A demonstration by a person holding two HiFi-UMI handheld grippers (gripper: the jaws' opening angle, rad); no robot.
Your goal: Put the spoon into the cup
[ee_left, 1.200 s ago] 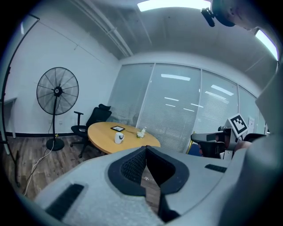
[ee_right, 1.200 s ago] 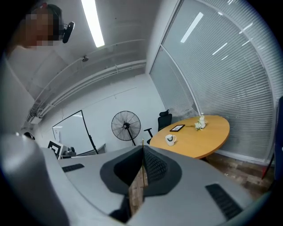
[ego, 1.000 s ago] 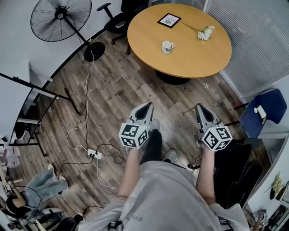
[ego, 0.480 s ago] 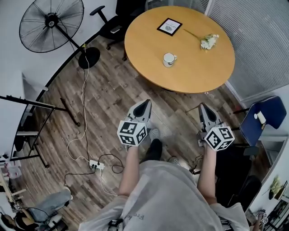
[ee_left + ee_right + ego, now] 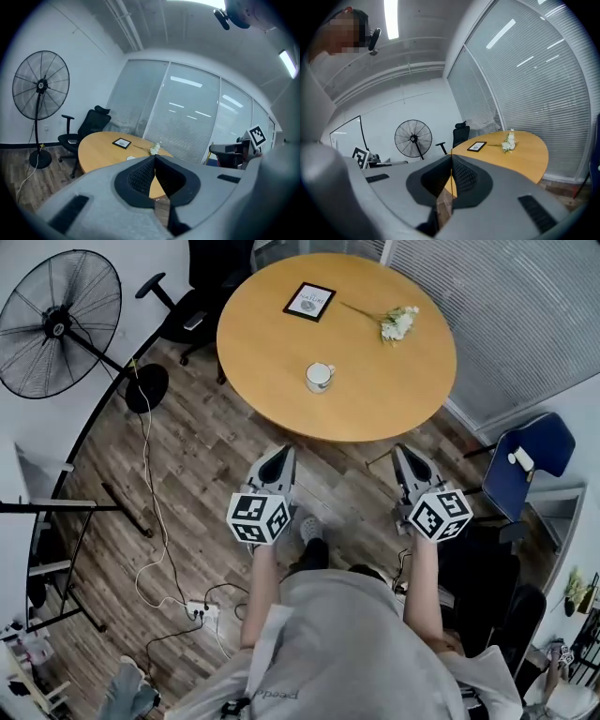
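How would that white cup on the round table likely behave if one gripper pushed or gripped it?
The cup looks like a glazed ceramic mug, so it is probably rigid, breakable and somewhat slick to grip. It stands upright and squat on the smooth table, so a low push would likely slide it rather than tip it.

Smooth wooden table (image 5: 375,399), glossy ceramic cup (image 5: 319,377), matt plank floor (image 5: 206,474)

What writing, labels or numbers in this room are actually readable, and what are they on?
No text reads clearly.
Framed card on the round table: print inside, too small to read.
Shirt print: upside down, too blurred to read.
Left marker cube and right marker cube: black-and-white square patterns, no letters.
Cup: no writing visible.
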